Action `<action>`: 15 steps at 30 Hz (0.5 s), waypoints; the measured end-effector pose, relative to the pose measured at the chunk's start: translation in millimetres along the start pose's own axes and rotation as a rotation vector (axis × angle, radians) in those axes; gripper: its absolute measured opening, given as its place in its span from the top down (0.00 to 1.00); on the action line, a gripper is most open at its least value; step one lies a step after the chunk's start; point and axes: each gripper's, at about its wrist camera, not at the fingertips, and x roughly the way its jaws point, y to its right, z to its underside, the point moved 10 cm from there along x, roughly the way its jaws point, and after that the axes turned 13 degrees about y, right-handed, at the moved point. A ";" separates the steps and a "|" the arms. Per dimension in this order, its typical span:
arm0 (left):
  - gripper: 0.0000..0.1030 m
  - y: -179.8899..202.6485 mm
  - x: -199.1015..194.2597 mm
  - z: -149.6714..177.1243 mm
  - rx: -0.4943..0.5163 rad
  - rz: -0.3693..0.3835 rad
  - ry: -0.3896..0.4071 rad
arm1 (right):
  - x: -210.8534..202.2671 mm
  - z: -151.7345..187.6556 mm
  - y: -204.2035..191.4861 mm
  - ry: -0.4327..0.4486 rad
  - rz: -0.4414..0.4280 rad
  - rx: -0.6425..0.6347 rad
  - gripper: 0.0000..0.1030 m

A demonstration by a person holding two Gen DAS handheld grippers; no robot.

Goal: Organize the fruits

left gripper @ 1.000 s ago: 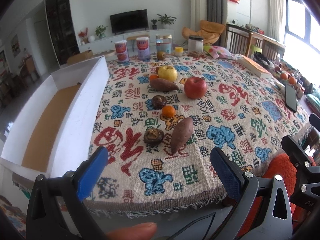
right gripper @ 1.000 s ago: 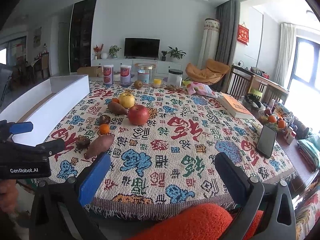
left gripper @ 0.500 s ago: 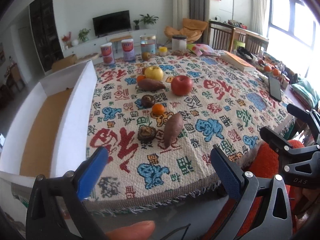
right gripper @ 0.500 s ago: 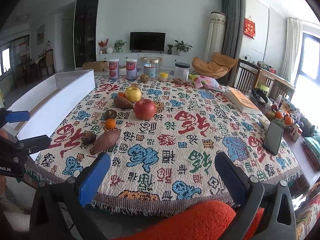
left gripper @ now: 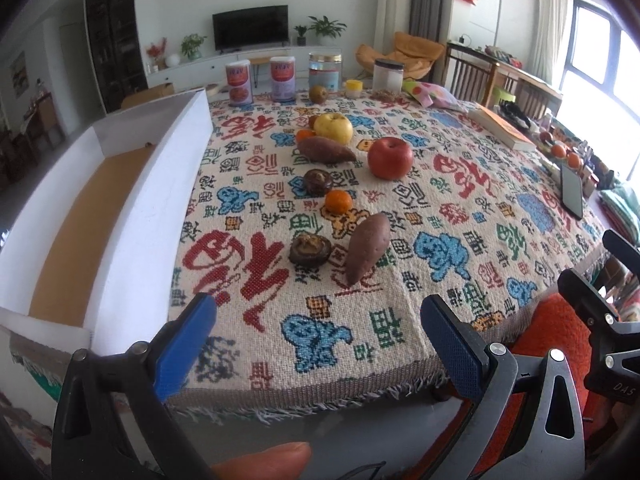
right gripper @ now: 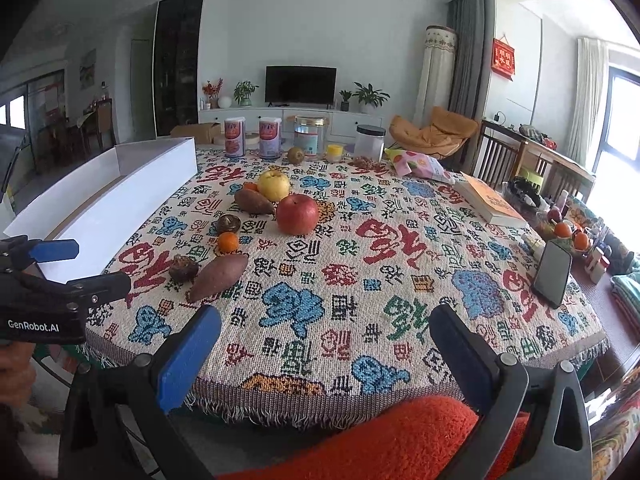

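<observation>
Both tongs spread wide, nothing in them: left tongs (left gripper: 318,330) and right tongs (right gripper: 326,344) hang off the near edge of the desk (left gripper: 460,276), not over it yet.

Landmark: red apple (left gripper: 390,159).
- Fruit and veg sit in a loose row left of the apple, running from the far side toward the near edge.
- Nearest piece: sweet potato (left gripper: 367,253), near-left of the apple, just beside a dark mushroom (left gripper: 310,250). Long axis runs roughly toward the left tongs, thin end nearest.
- Small orange (left gripper: 338,201) and a second mushroom (left gripper: 317,182) between it and the apple.
- Second sweet potato (left gripper: 326,150) and yellow apple (left gripper: 333,128) left and beyond.
- White box (left gripper: 120,216) with brown floor, well left of the apple, looks empty: likely the drop spot.

Judgement: left tongs are nearer the row and the box. Grip across the potato's width.
</observation>
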 end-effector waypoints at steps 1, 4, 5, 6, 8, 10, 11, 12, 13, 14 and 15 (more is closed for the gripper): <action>0.01 -6.3 2.6 4.4 -0.010 -0.010 -0.009 | -0.4 0.0 0.0 0.004 0.000 0.000 0.00; 0.01 -19.6 16.1 19.0 -0.040 -0.018 -0.062 | 2.6 3.3 -1.8 -0.007 -0.005 0.003 0.00; 0.01 -22.2 22.2 24.3 -0.048 -0.018 -0.081 | 4.4 5.2 -2.9 -0.016 -0.010 0.005 0.00; 0.01 -24.5 28.8 29.0 -0.050 -0.023 -0.096 | 5.9 6.7 -4.1 -0.022 -0.015 0.007 0.00; 0.01 -26.3 42.1 36.0 -0.035 -0.038 -0.112 | 7.3 8.9 -6.8 -0.029 -0.021 0.009 0.00; 0.01 -24.3 56.3 41.3 -0.003 -0.052 -0.119 | 7.0 9.9 -9.2 -0.029 -0.026 0.002 0.00; 0.01 -22.6 63.3 44.1 0.012 -0.057 -0.123 | 6.8 10.1 -9.8 -0.029 -0.027 -0.002 0.00; 0.01 -21.3 69.9 46.7 0.020 -0.060 -0.128 | 6.8 10.4 -10.3 -0.029 -0.028 -0.005 0.00; 0.01 -20.3 76.0 50.0 0.024 -0.061 -0.135 | 7.0 10.8 -9.8 -0.031 -0.027 -0.004 0.00; 0.01 -20.5 82.2 52.9 0.025 -0.061 -0.145 | 7.2 11.6 -8.9 -0.033 -0.025 -0.001 0.00; 0.01 -20.8 87.3 56.2 0.024 -0.061 -0.154 | 7.5 12.2 -7.9 -0.037 -0.023 0.003 0.00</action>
